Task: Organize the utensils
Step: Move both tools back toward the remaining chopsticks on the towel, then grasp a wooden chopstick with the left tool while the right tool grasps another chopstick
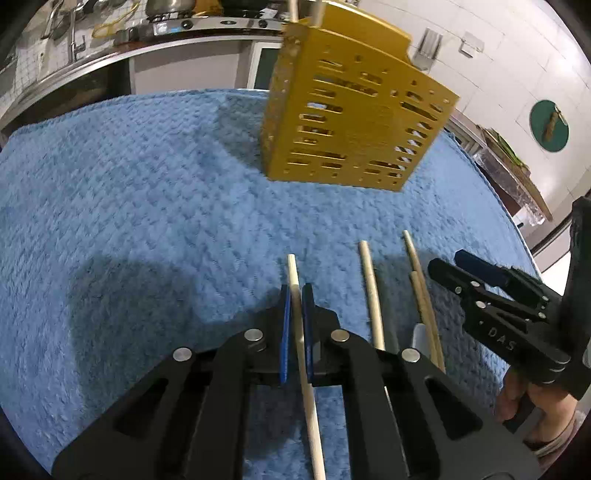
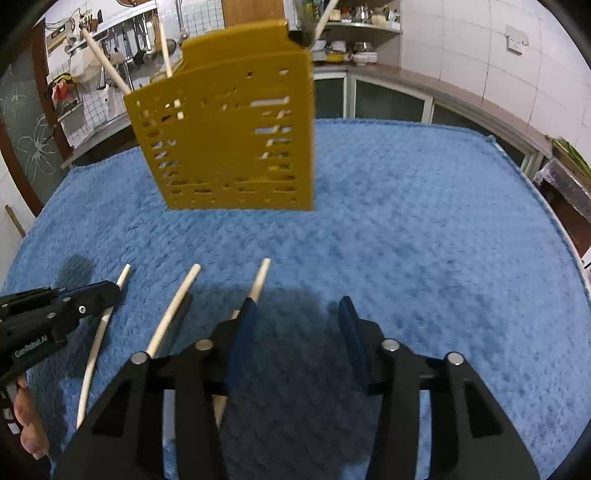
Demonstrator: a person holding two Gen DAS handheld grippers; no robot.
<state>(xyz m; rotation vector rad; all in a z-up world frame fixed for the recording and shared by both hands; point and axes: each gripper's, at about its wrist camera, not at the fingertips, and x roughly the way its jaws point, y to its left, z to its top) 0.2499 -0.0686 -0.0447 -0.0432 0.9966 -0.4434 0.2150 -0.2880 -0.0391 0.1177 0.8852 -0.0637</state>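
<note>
A yellow perforated utensil holder [image 1: 351, 122] stands on the blue towel [image 1: 147, 184] with chopsticks sticking out of its top; it also shows in the right wrist view [image 2: 229, 136]. My left gripper [image 1: 296, 291] is shut on a pale wooden chopstick [image 1: 295, 288], low over the towel. Three more chopsticks [image 1: 371, 291] lie to its right. My right gripper [image 2: 297, 306] is open and empty, just right of the loose chopsticks [image 2: 177, 299]. The left gripper [image 2: 107, 291] shows in the right wrist view, holding its chopstick [image 2: 96, 343].
The blue towel [image 2: 424, 221] covers the table. A kitchen counter with a stove [image 1: 207, 26] runs behind it, and hanging utensils [image 2: 122, 44] and shelves line the far wall. A cluttered side surface [image 1: 509, 166] stands at the right.
</note>
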